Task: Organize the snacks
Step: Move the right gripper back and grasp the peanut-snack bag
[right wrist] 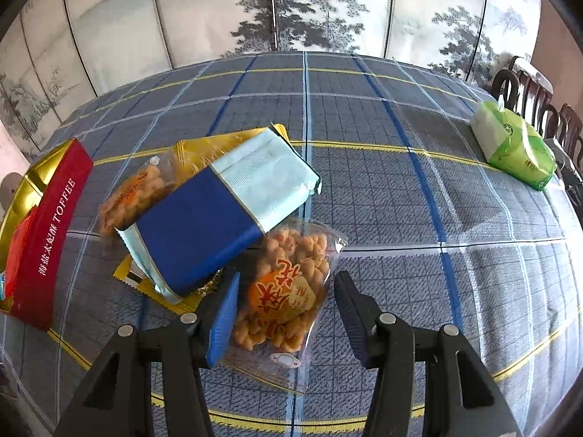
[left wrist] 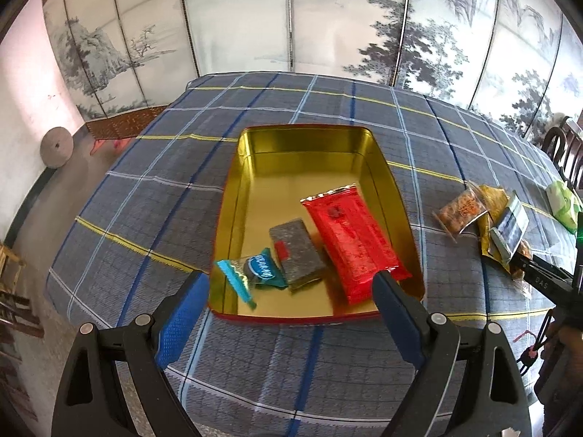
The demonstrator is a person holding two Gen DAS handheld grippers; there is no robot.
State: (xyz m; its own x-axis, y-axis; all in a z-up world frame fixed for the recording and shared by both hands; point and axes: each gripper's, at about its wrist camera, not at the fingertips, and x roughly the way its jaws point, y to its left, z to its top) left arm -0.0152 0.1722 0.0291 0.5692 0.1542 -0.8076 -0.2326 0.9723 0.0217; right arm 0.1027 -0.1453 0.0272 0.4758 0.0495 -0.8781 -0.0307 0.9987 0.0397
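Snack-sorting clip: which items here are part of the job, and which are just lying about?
Job:
toffee tin
red packet
grey bar
teal candy
blue-and-white packet
clear bag of puffs
yellow packet

Lying about:
green tissue pack
folding screen
chairs

A: From my left gripper (left wrist: 288,287) camera, jaws spread wide over a gold-lined tin (left wrist: 313,167) on the plaid tablecloth (left wrist: 145,189).

B: Inside?

A: A red packet (left wrist: 351,240), grey bar (left wrist: 297,251), teal candy (left wrist: 255,273). More snack bags (left wrist: 470,211) lie right.

One tin (left wrist: 255,153) holding three snack packets (left wrist: 351,240), four packets (right wrist: 218,218) outside, one tissue pack (right wrist: 513,145).
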